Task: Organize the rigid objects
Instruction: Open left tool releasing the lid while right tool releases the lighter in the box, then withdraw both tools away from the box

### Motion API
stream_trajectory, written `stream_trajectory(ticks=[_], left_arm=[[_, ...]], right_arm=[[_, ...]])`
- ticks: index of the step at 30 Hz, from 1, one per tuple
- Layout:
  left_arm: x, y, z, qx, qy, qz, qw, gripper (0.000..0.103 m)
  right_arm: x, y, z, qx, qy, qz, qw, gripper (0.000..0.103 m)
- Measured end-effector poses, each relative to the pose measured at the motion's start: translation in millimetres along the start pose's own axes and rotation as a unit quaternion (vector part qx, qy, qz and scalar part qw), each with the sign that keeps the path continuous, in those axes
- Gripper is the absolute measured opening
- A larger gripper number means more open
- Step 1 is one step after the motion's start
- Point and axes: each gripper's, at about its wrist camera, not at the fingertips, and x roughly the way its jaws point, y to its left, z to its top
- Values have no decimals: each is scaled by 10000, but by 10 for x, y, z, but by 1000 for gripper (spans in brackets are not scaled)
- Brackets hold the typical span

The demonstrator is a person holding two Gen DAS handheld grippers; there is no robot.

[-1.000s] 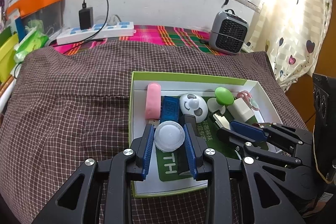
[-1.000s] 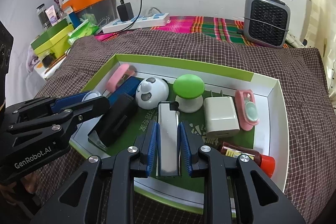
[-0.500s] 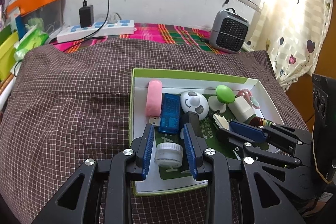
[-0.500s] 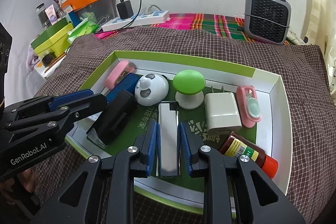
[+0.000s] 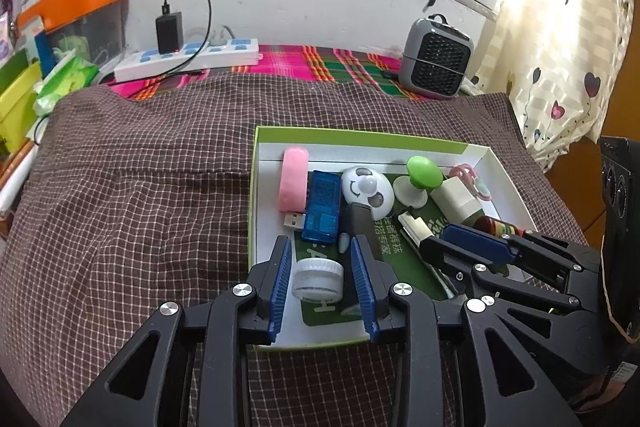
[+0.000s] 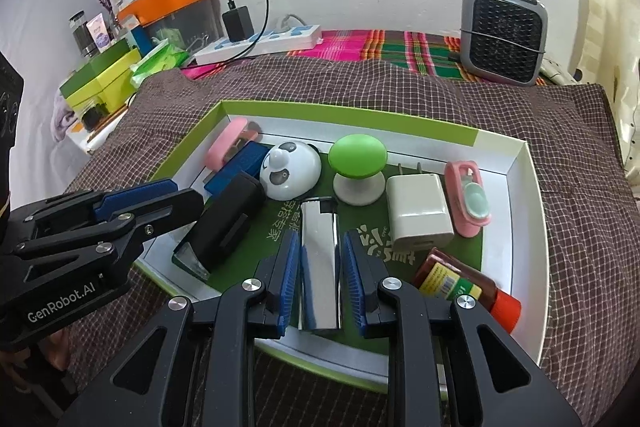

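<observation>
Left gripper (image 5: 320, 273) jaws opening around white jar (image 5: 318, 281); right gripper (image 6: 320, 267) clamps silver lighter (image 6: 320, 267). Risk: jar rolls toward 12 o'clock into blue USB tester (image 5: 322, 211).

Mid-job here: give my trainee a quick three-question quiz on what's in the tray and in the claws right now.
1. True or false: the right claw is shut on the silver lighter.
2. What lies between the left claw's opening jaws? A) white cap B) pink case C) red bottle
3. Name the green-topped thing beside the panda in the tray.

Key: 1 true. 2 A, the white cap, pads clear of it. 3 the mushroom.
</observation>
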Motion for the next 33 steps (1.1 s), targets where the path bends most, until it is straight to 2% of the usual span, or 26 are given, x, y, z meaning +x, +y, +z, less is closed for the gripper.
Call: stream_trajectory(ticks=[9,18,20,25,33], left_arm=[[-189,-79,-107,1,-65,145,9999,34],[-432,-244,-325,90,-178,336,9992,35],[-469,-274,-384,66,-166,294,9994,35],[-505,-376,-548,174,-93,470,9987,36],[-439,-407,-754,102,110,583,9982,37]], right_arm=[[-168,45,-98,9,-27,-134,9999,35],[-512,82,-286,156,-264,-315,9990,44],[-573,103,-328,123,-321,-432,9985,45],[-692,143,-458,47,-366,-615,9974,45],[-693,106,-664,220,-120,-824,9963,45]])
